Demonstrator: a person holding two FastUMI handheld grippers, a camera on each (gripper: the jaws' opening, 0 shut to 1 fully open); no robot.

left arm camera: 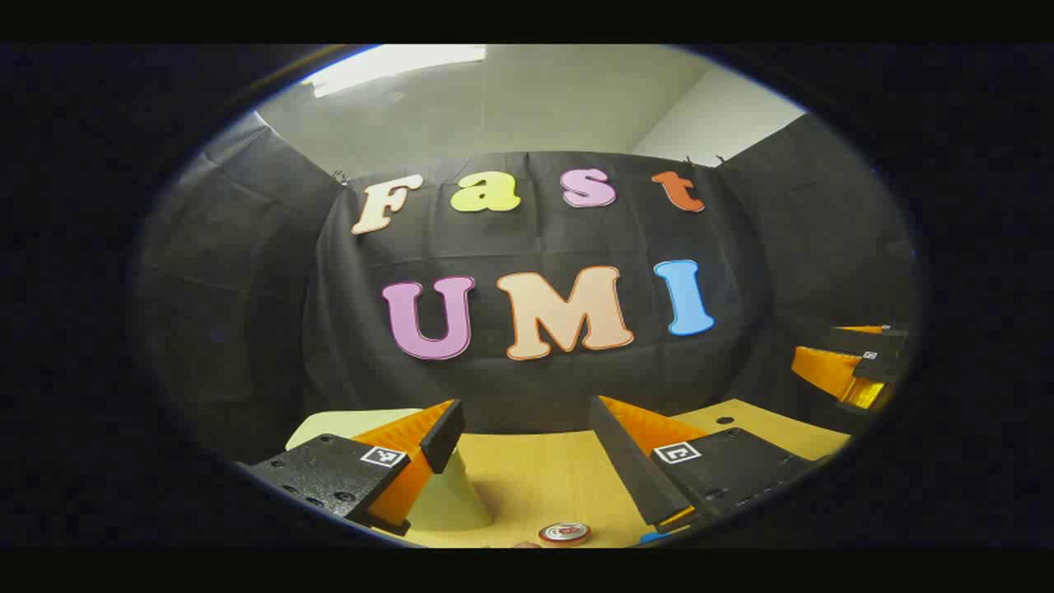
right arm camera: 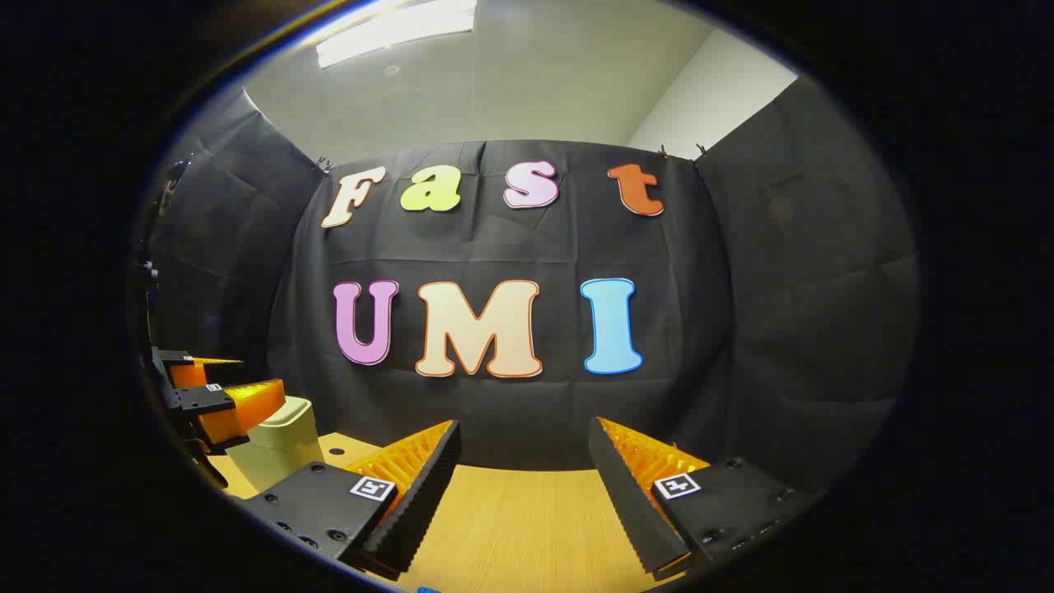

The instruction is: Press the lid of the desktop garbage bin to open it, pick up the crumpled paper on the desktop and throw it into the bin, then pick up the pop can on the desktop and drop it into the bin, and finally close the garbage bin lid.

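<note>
The pale green desktop bin (left arm camera: 449, 498) stands on the wooden table, low and left in the left gripper view, partly hidden behind my left finger. My left gripper (left arm camera: 527, 408) is open and holds nothing. The pop can (left arm camera: 565, 533) shows just its red and silver top at the bottom edge, below the gap between the fingers. In the right gripper view the bin (right arm camera: 284, 445) is at far left, with the left gripper (right arm camera: 216, 394) hovering just above and left of its lid. My right gripper (right arm camera: 523, 428) is open over bare table.
The wooden table (right arm camera: 510, 527) runs back to the black cloth wall. The right gripper (left arm camera: 856, 366) hangs at the far right of the left gripper view, above the table's right corner. A small dark hole (left arm camera: 725, 420) marks the tabletop near that corner.
</note>
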